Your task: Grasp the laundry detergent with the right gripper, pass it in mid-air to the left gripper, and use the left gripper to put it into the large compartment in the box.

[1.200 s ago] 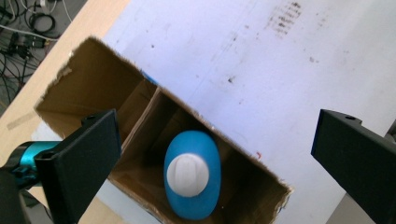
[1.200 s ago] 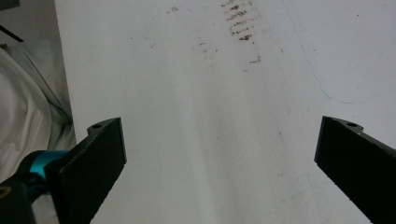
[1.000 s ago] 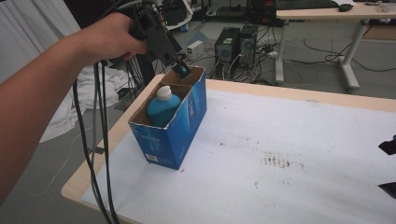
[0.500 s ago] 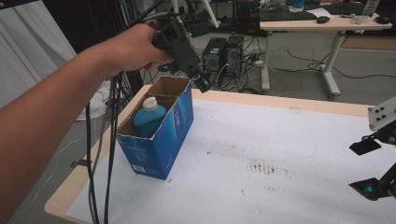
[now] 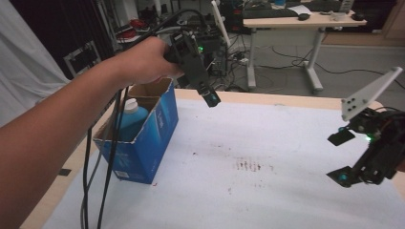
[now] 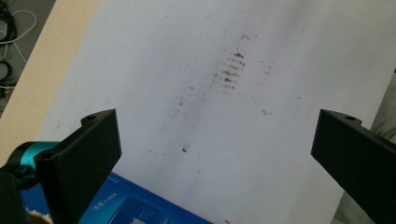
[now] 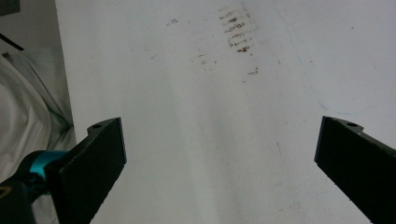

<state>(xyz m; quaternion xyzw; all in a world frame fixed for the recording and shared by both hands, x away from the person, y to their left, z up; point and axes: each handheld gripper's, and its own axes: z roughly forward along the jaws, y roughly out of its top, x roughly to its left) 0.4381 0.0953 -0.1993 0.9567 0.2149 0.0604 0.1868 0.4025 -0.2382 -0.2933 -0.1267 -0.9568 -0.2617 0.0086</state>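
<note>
Two grippers hang above the white table (image 5: 286, 143), both with jaws wide apart and empty. The left gripper (image 5: 210, 98) is just beside the blue box (image 5: 148, 138) holding a blue bottle (image 5: 129, 119); the right gripper (image 5: 341, 157) is well apart.

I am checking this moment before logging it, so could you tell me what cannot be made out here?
- Bottle, high view: its lower body is hidden by the box wall.
- Box print, left gripper view: cut off by the bottom edge, too small to read.
- Right gripper, high view: its hand is cut off by the right edge.
</note>
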